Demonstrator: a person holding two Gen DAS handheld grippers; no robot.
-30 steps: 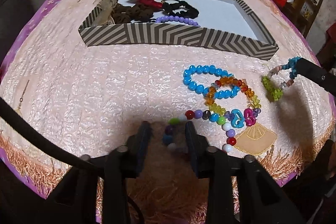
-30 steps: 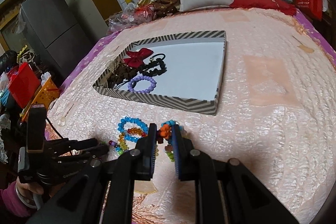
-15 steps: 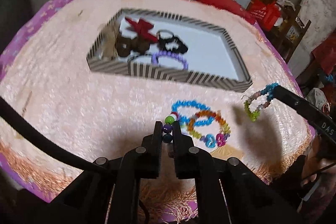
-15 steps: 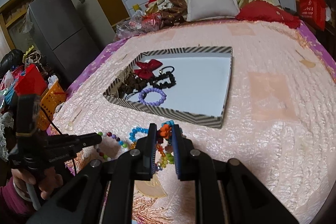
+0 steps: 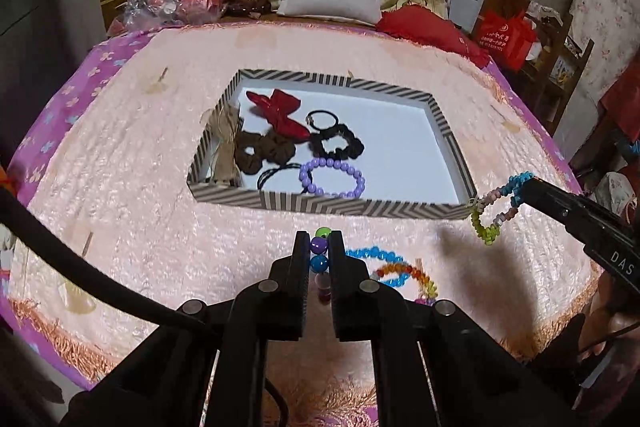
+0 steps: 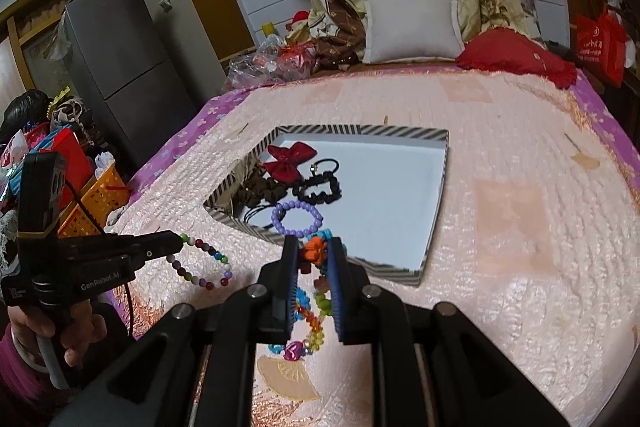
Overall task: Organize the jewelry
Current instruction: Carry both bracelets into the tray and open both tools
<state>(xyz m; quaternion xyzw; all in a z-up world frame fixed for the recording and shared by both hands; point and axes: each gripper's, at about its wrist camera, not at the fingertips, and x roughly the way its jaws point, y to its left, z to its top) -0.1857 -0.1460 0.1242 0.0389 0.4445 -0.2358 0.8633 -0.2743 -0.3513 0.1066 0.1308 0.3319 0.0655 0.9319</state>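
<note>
Both bracelets now lifted off the bed. Left hand-held gripper [image 5: 319,251] clamped on multicolour bead bracelet [image 6: 204,263]; right hand-held gripper [image 6: 314,255] clamped on woven bracelet [image 5: 494,209], near the striped box's [image 5: 360,205] front edge. Drop-off comes next.

Glossy plastic beaded bracelet [image 5: 319,254], matt black plastic claw [image 5: 319,247], shiny textured cloth bedspread [image 5: 132,219].

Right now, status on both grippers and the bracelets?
Left gripper shut on multicolor bead bracelet, lifted. Right gripper shut on braided bracelet, lifted. Striped tray ahead, path open. Blue and orange bracelets on bedspread.
</note>
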